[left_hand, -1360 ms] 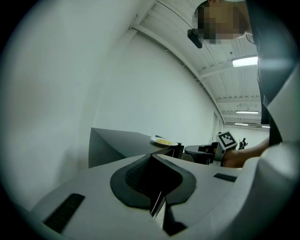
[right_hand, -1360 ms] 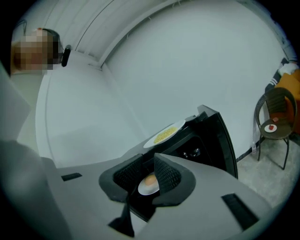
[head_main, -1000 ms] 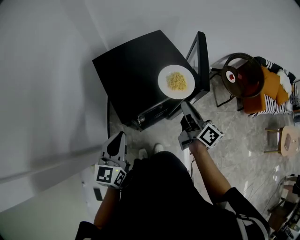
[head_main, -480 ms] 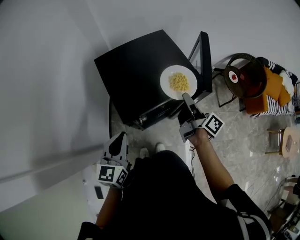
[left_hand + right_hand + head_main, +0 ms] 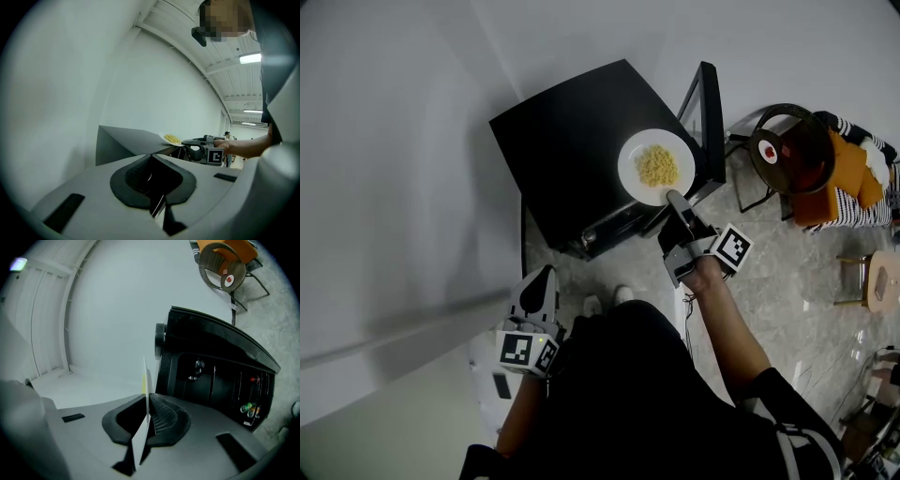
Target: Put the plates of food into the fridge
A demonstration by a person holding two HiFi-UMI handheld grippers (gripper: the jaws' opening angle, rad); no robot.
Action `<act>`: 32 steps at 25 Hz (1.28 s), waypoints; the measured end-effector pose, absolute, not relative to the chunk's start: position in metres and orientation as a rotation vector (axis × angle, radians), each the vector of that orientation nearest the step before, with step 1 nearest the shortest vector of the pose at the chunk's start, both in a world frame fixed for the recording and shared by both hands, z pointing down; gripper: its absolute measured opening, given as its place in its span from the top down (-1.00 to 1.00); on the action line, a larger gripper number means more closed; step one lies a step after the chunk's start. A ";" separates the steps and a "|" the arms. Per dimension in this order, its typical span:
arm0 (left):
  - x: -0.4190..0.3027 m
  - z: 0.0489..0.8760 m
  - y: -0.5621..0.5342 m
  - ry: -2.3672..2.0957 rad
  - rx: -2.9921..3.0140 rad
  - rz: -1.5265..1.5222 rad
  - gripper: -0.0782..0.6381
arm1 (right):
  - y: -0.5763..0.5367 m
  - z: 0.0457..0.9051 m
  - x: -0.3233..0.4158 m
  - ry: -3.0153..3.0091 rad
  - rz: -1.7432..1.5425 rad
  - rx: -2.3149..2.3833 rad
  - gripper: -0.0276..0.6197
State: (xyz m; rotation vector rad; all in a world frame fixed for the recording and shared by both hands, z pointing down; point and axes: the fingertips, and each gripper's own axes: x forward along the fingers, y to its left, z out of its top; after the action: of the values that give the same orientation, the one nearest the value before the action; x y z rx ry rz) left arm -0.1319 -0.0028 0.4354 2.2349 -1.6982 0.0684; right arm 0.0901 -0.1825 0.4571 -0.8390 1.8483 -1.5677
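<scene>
one noodle plate (image 5: 654, 167), right gripper (image 5: 673, 198) fingers (image 5: 165, 420) closing on rim

I can read no words, numbers or brand names anywhere. The only printed signs I see are black-and-white square markers (image 5: 515, 350) on the left white cube (image 5: 528, 353) and the right white cube (image 5: 732, 247).

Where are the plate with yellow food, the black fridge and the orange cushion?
plate (image 5: 629, 174): head view, bare white rim on its left side.
fridge (image 5: 567, 141): head view, its flat black top.
orange cushion (image 5: 847, 169): head view, middle of the cushion.
</scene>
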 end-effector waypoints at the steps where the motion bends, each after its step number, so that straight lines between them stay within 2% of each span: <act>1: -0.132 0.436 -0.003 -1.694 2.238 0.069 0.72 | -0.179 0.458 0.091 1.841 -1.580 -0.834 0.80; 10: -0.114 0.417 0.015 -1.642 2.280 0.087 0.72 | -0.114 0.450 0.114 1.732 -1.673 -0.811 0.80; 32: -0.102 0.457 -0.015 -1.522 2.336 0.153 0.72 | -0.097 0.506 0.150 1.670 -1.663 -0.880 0.80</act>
State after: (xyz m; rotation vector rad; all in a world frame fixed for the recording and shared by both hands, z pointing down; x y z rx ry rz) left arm -0.1019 -0.0147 0.4568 2.3358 -1.5224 0.1533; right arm 0.1505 -0.0966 0.5058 -0.8805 1.6697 -1.6630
